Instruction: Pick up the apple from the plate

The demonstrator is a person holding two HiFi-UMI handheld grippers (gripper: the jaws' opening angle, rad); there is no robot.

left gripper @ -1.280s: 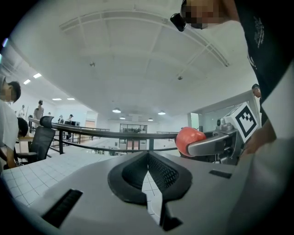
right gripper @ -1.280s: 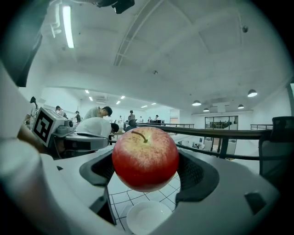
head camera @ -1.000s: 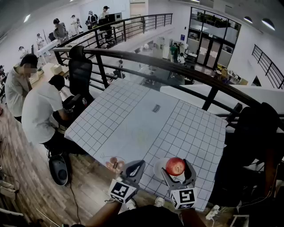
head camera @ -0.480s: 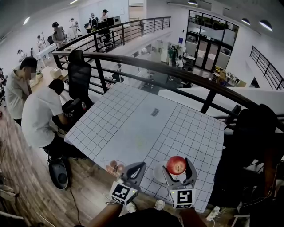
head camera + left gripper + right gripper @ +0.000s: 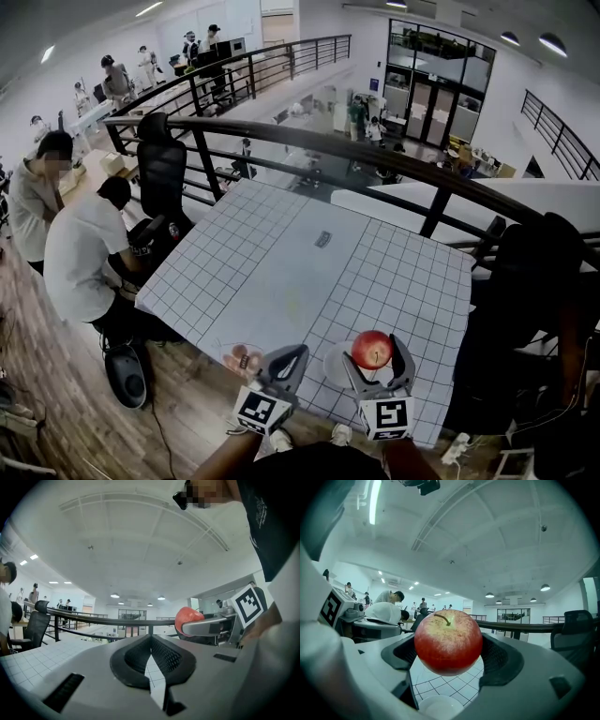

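Clamping a red apple (image 5: 448, 641), yellowish round its stem, is the right gripper (image 5: 376, 360); the left gripper (image 5: 150, 641) is closed, empty.

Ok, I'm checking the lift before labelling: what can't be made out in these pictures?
Plate: head view, mostly behind the right gripper and apple; right gripper view, cut by the bottom edge.
Small dark item on the table: head view, too small to name.
Items in the dish beside the left gripper: head view, too small to identify.

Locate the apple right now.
Head view, near right: the red apple is clamped in the right gripper, held just above the white plate at the gridded table's near edge.
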